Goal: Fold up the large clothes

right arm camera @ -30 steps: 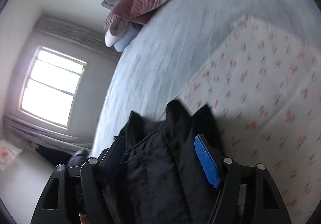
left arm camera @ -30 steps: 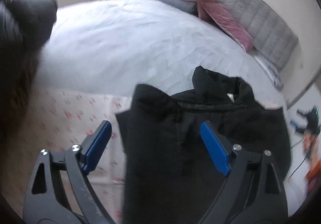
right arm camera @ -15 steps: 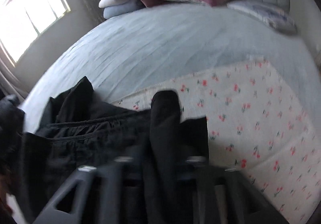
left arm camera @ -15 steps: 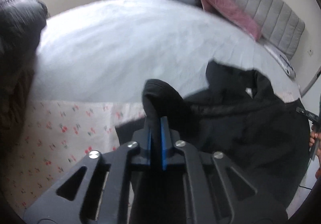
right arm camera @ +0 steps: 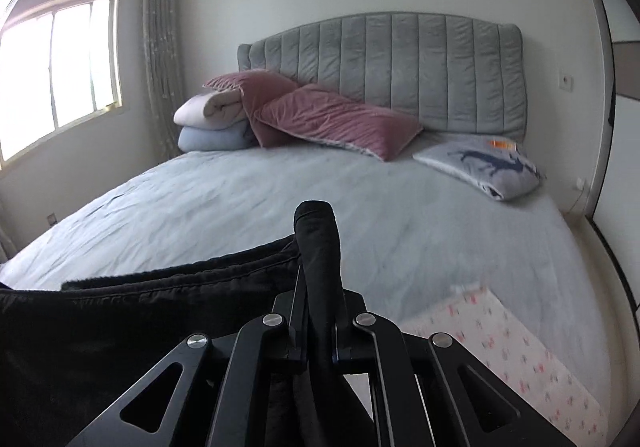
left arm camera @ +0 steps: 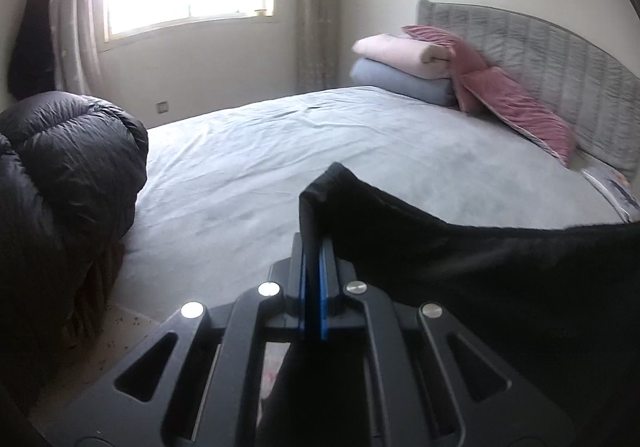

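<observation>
A black garment hangs stretched between my two grippers, lifted above the bed. My left gripper is shut on one corner of it; the cloth runs off to the right. My right gripper is shut on the other corner; the black garment runs off to the left. The lower part of the garment is hidden below both grippers.
The bed has a pale blue sheet. A white floral cloth lies at its near edge. Pink pillows, folded blankets and a grey headboard are at the far end. A black puffer jacket lies at left.
Both grippers closed on the black garment's corners and lifted it off the floral cloth. Both views now look level across the bed.
</observation>
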Demonstrator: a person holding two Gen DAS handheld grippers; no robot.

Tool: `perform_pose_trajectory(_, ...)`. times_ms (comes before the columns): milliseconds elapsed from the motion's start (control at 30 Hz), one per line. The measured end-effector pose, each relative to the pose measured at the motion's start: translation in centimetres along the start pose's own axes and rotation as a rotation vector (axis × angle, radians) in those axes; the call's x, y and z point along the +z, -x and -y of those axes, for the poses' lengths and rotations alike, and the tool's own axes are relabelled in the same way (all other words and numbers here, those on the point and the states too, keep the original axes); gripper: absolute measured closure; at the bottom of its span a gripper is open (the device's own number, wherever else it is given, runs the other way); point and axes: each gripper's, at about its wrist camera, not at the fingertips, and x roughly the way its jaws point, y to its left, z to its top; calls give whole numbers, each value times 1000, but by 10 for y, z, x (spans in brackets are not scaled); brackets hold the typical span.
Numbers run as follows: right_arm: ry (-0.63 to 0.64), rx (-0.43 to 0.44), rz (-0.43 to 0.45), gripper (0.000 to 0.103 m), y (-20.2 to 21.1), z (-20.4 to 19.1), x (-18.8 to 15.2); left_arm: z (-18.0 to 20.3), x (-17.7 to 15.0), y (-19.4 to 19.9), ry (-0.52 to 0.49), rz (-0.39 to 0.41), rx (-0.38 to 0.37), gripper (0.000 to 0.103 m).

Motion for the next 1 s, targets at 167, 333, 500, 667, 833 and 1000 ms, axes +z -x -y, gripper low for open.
perform_pose_trajectory(167,22,-38,-36,97,-47,-12,-7,13,-12,-45,-40,-23,88,97)
perform_pose_trajectory(333,20,-71,-164,97,-104,-8,-46,5,-39,-92,-69,-88,206,103)
perform_pose_trajectory(500,-25,-49,-361,85,-144,2,-64,-4,-55,-113,-44,-197,187,102)
perform_pose_trajectory(667,-113,-34,-367,49,-123,26,-52,-7,-46,-92,-64,-252,131,55)
perform_pose_trajectory(833,-139,55,-392,37,-67,67,-48,-13,-69,-47,-112,-370,-3,36)
perform_pose_trajectory(1000,-81,98,-427,32,-5,93,-57,-36,-93,8,-56,-437,-117,22)
